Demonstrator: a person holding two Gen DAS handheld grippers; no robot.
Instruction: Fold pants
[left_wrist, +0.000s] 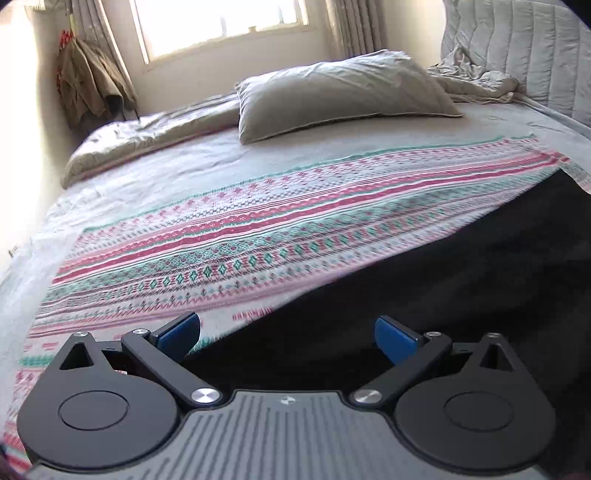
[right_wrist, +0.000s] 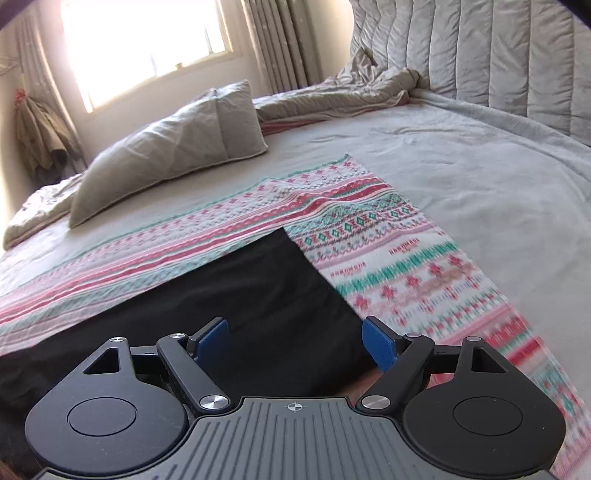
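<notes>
The black pants (left_wrist: 461, 280) lie flat on a patterned cloth (left_wrist: 229, 236) striped in red, pink and teal, which is spread over the near part of a bed (left_wrist: 177, 158). In the left wrist view the dark fabric fills the near right of the picture, its long edge running up toward the far right. In the right wrist view the pants (right_wrist: 266, 295) show a squared far corner resting on the patterned cloth (right_wrist: 406, 266), with the cloth reaching beyond them on the far side and to the right.

The left gripper (left_wrist: 287, 332) hovers above the near edge of the pants, its blue-padded jaws spread wide with nothing between them. The right gripper (right_wrist: 295, 338) also hangs over the black fabric, jaws well apart and holding nothing; its right pad sits over the boundary between pants and cloth.

Farther off, a grey pillow (left_wrist: 343, 92) lies on the pale sheet, with a rumpled blanket (right_wrist: 354, 88) bunched against the quilted headboard (right_wrist: 480, 51) on the far right. A bright window (right_wrist: 144, 40) with curtains sits behind, and some clothing (left_wrist: 88, 81) hangs by the wall at far left.
</notes>
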